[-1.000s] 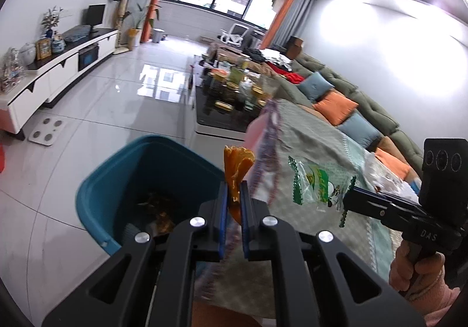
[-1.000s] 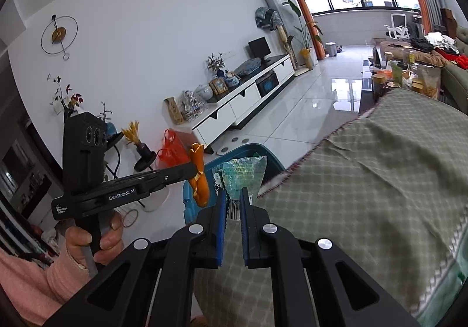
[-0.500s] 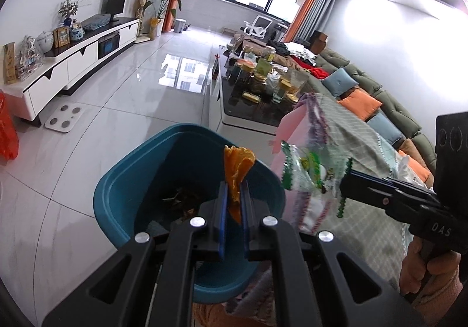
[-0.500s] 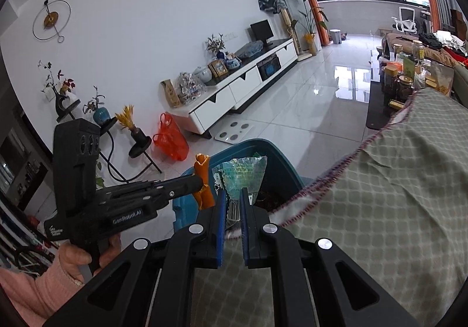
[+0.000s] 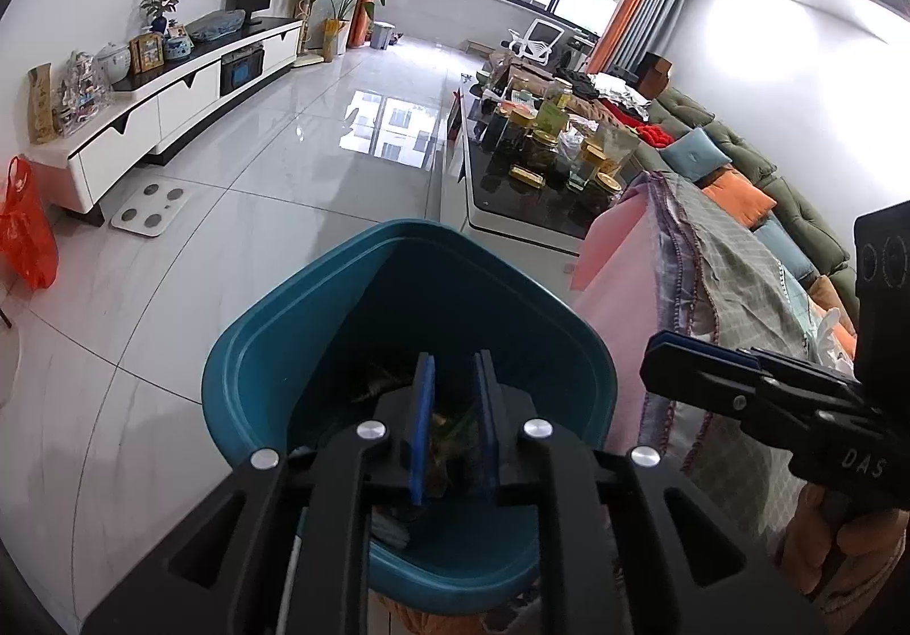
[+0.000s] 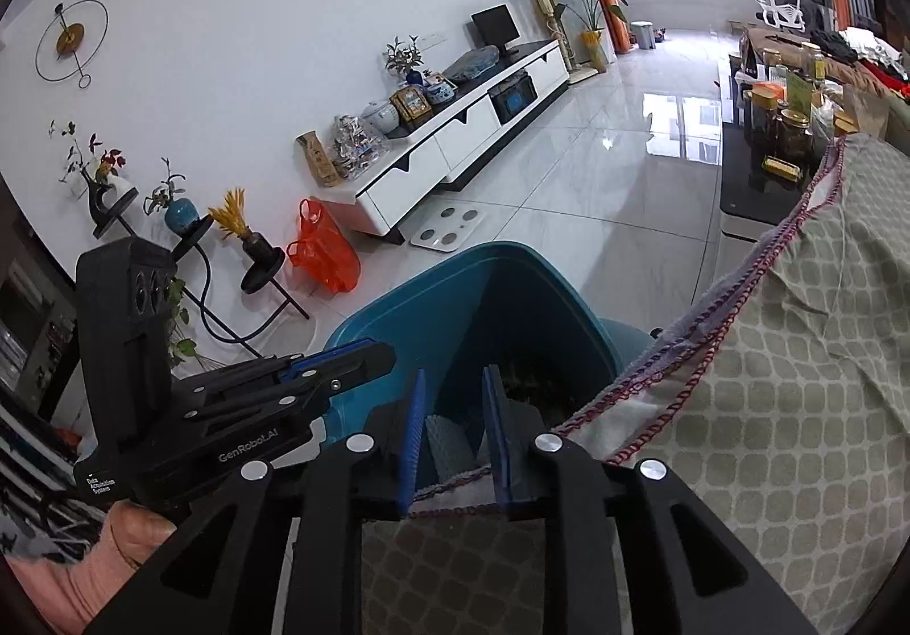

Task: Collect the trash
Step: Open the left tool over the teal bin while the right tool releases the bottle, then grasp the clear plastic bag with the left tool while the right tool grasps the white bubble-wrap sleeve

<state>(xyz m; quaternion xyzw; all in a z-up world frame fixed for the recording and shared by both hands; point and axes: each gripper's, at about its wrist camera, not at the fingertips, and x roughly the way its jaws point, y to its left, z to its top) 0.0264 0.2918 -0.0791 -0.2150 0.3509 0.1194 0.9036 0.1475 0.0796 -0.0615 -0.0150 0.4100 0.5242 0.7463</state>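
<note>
A teal trash bin (image 5: 267, 390) stands on the floor beside the cloth-covered table; it also shows in the right wrist view (image 6: 455, 294). Dark trash (image 5: 387, 379) lies at its bottom. My left gripper (image 5: 455, 379) is open and empty right above the bin's mouth. My right gripper (image 6: 455, 396) is open and empty over the bin's near rim, at the table edge. The right gripper shows from the side in the left wrist view (image 5: 739, 385), and the left gripper in the right wrist view (image 6: 318, 368).
A checked tablecloth (image 6: 796, 351) covers the table to the right of the bin. A glass coffee table with jars (image 5: 546, 169) and a sofa (image 5: 739, 169) lie beyond. A white TV cabinet (image 5: 170, 100), a scale (image 5: 151, 206) and an orange bag (image 5: 25, 231) are on the left.
Both grippers have opened and let go. The orange peel has left the left gripper and the green snack bag has left the right one. Both grippers moved closer over the bin.
</note>
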